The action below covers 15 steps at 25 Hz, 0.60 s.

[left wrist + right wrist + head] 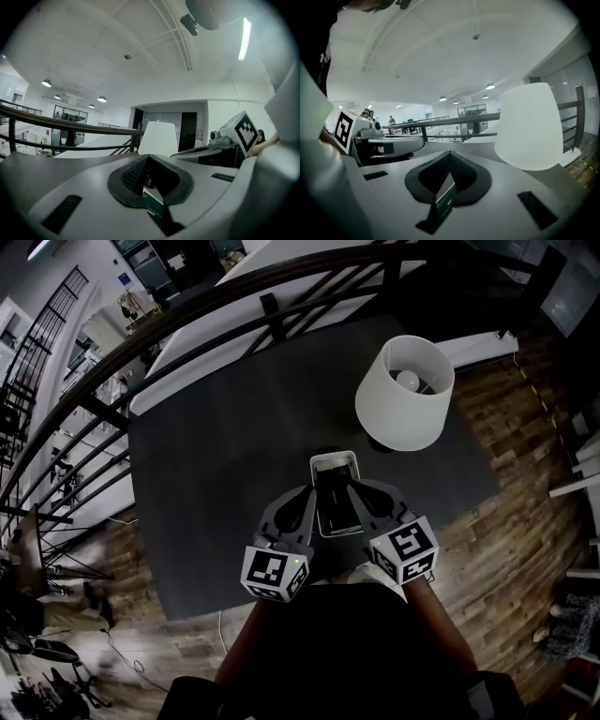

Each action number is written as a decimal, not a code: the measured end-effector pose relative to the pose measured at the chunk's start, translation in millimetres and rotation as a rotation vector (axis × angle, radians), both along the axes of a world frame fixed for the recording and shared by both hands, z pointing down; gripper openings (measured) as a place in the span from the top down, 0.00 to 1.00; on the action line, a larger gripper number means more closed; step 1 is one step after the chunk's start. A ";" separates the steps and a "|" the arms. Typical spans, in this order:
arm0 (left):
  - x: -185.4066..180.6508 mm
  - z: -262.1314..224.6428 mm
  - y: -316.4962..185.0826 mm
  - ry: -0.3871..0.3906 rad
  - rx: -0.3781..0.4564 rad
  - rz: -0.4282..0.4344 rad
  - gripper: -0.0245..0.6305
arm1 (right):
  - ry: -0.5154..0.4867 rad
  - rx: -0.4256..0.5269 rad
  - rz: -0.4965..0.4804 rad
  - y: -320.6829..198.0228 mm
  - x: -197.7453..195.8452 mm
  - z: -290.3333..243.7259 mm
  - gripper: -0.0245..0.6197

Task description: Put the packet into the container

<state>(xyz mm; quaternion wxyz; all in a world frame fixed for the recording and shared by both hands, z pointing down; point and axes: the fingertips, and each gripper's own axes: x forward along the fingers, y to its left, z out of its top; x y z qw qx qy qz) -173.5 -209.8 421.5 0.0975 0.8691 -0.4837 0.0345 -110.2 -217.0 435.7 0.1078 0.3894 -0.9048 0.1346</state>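
From the head view, the left gripper [312, 505] and the right gripper [362, 502] are angling in towards each other over the dark table [216, 456], their tips meeting on either side of the white-rimmed container [335, 461]. The dark packet [336, 504] is sitting right between the two sets of tips, at the container's near end; how far in it is lying, I cannot tell. A white lamp [405, 390] is standing beyond the right gripper, just past the container.

Over to the left gripper view: the left gripper [149, 185] is showing its jaws pinched together on the packet [153, 202], whose thin dark green edge is poking out below the pads. The lamp [158, 138] is rising straight ahead of the jaws, and the right gripper's marker cube [244, 131] is showing off to the right.

In the right gripper view, the right gripper [450, 180] is clamping the packet [446, 201] as well, jaws closed on its thin edge. The lamp [529, 126] is looming ahead and to the right
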 end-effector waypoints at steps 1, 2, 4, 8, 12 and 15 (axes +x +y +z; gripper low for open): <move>1.2 -0.1 -0.2 -0.005 0.001 0.001 0.95 | -0.004 0.019 -0.001 -0.2 0.8 -4.7 0.95; 2.1 -0.3 -0.5 -0.011 0.002 0.002 0.95 | -0.008 0.041 -0.003 0.1 1.3 -9.6 0.95; 3.4 -1.0 -1.0 -0.014 0.005 0.004 0.95 | -0.018 0.093 -0.005 0.8 1.7 -19.3 0.95; 7.3 -4.3 0.3 -0.008 0.013 0.010 0.95 | -0.042 0.191 -0.009 2.3 1.4 -34.8 0.95; 10.9 -7.4 0.7 -0.005 0.020 0.012 0.95 | -0.076 0.276 -0.016 2.8 1.0 -47.5 0.95; 11.4 -9.0 1.5 0.005 0.020 0.012 0.95 | -0.093 0.280 -0.019 4.3 1.0 -49.9 0.95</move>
